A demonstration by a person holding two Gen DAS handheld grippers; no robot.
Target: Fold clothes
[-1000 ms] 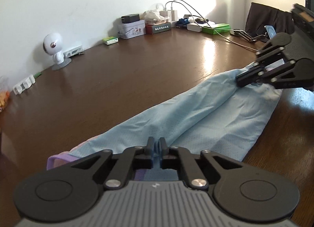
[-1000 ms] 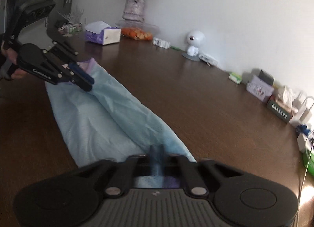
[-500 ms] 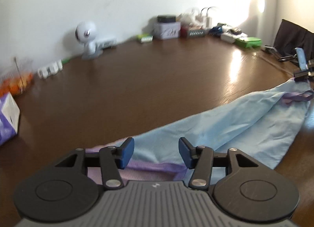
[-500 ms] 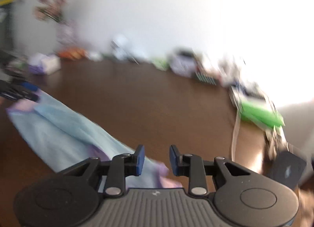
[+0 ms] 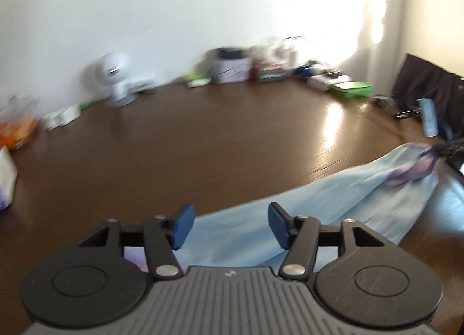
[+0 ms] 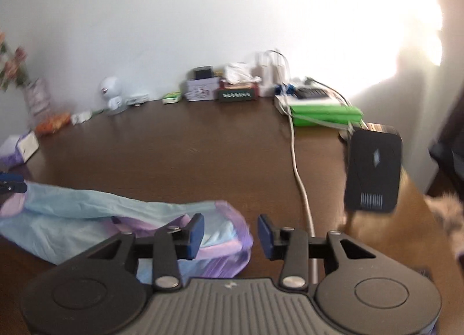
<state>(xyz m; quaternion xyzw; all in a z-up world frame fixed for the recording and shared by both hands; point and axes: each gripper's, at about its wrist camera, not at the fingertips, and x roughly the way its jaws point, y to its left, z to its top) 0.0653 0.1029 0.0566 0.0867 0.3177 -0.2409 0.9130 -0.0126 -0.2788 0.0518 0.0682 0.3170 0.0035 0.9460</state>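
A light blue garment with purple trim [image 5: 333, 198] lies stretched in a long strip across the brown table [image 5: 203, 143]. My left gripper [image 5: 229, 226] is open and empty, just above the garment's near end. In the right wrist view the garment [image 6: 87, 219] lies folded lengthwise, its purple-edged end under my right gripper [image 6: 230, 232], which is open and empty. The left gripper's blue fingertips [image 6: 11, 182] show at the far left edge there.
Along the wall stand a white round camera [image 5: 114, 81], boxes [image 6: 203, 88], chargers with cables and a green box [image 6: 324, 113]. A white cable [image 6: 298, 178] runs down the table. A black device [image 6: 374, 169] sits at right. A tissue box [image 6: 20, 148] and vase are left.
Both grippers were shut on the garment's ends a second ago. Both have opened, let the cloth drop on the table and pulled back, turning toward the wall.
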